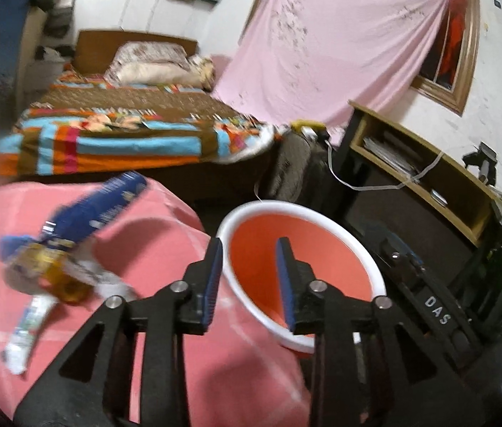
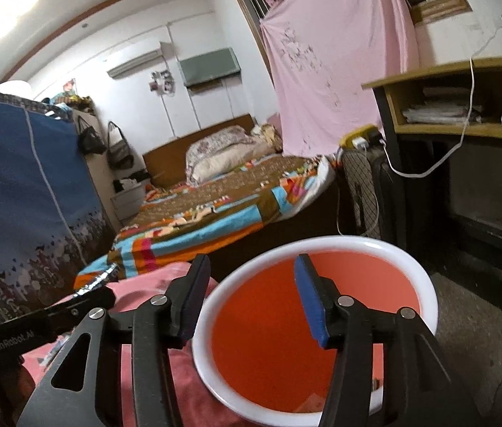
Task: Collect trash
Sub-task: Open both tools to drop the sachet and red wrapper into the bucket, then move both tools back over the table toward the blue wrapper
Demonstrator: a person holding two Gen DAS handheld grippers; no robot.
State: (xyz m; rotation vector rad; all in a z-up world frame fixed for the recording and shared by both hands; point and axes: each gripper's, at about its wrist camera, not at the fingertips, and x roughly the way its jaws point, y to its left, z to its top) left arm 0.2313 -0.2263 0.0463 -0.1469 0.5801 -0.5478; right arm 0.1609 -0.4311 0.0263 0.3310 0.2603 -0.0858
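Note:
An orange bucket with a white rim (image 1: 288, 205) (image 2: 322, 240) stands beside a surface covered in pink cloth (image 1: 165, 249). Trash lies on the cloth at the left: a blue wrapper (image 1: 98, 206), a crumpled golden piece (image 1: 58, 279) and a white tube-like wrapper (image 1: 25, 338). My left gripper (image 1: 249, 245) is open over the cloth's edge and the bucket's near rim, nothing between its fingers. My right gripper (image 2: 251, 263) is open above the bucket's mouth, holding nothing. The left gripper's body (image 2: 69, 306) shows at the left of the right wrist view.
A bed with a striped colourful cover (image 1: 119, 135) (image 2: 208, 213) lies behind. A wooden desk with shelves (image 1: 429, 163) (image 2: 464, 106) and a hanging white cable (image 2: 429, 170) stand right of the bucket. A black case (image 1: 432, 306) sits by it. A blue wardrobe (image 2: 26, 178) is left.

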